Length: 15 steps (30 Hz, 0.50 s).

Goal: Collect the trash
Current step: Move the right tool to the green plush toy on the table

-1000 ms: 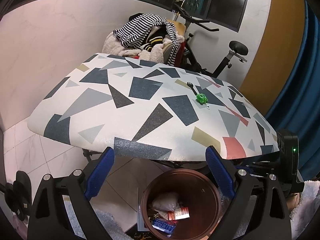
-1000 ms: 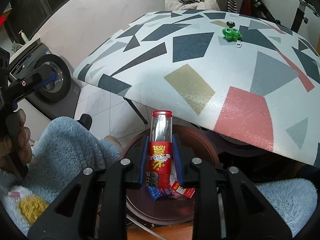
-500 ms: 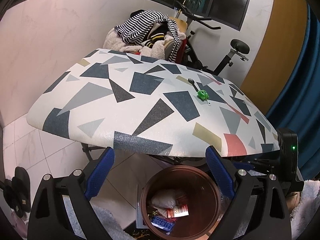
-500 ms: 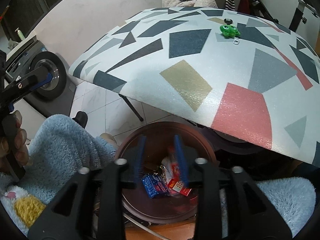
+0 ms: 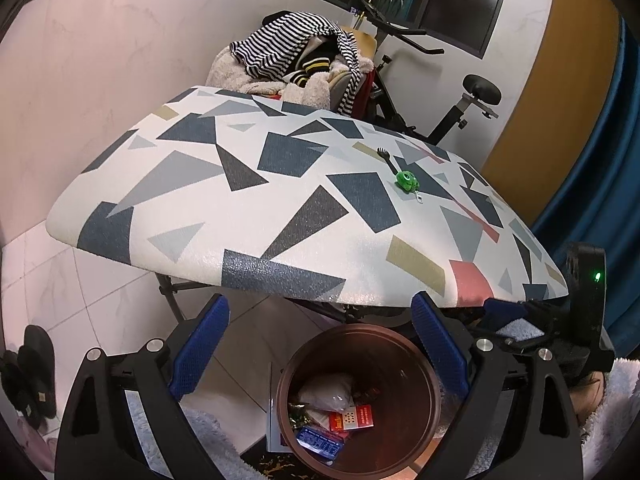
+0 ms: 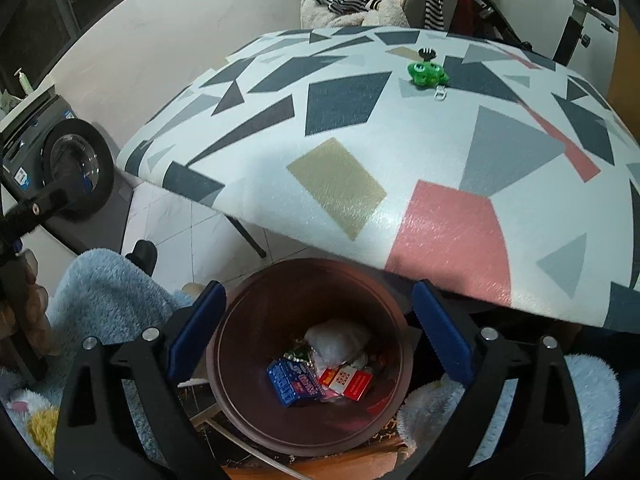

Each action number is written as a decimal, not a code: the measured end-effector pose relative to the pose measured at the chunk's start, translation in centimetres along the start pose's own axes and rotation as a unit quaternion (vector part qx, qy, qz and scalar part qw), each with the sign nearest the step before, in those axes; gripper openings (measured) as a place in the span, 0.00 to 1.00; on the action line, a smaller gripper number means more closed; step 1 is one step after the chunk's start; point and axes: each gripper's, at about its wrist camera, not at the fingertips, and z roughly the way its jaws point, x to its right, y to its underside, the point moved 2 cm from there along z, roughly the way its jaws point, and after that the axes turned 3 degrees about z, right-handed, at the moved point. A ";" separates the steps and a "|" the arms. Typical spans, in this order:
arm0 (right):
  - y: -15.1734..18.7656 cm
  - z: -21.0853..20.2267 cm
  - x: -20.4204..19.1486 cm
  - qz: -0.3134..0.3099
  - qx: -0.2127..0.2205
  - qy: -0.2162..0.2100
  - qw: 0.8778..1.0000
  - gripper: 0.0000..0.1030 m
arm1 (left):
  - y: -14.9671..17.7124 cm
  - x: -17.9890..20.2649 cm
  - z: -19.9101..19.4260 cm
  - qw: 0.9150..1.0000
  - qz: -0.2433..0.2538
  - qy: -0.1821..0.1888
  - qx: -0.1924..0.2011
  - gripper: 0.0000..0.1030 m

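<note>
— In the left wrist view, what did we have?

— Our left gripper stood wide with nothing between its jaws, low in the frame above the brown bin. The collected trash lay at the bin's bottom; right of centre on the table sat a green toy and a black fork.

— And in the right wrist view?

— Our right gripper was opening, jaws empty, over the same bin; a blue packet and a red box rested inside. We judged the fork, at upper right, light, stiff and thin, best pinched across its handle.
</note>
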 end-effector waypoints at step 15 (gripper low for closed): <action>-9.4 -0.4 6.2 0.011 0.066 0.030 0.997 0.78 | -3.0 -2.0 1.3 1.000 -0.022 0.008 0.009 0.87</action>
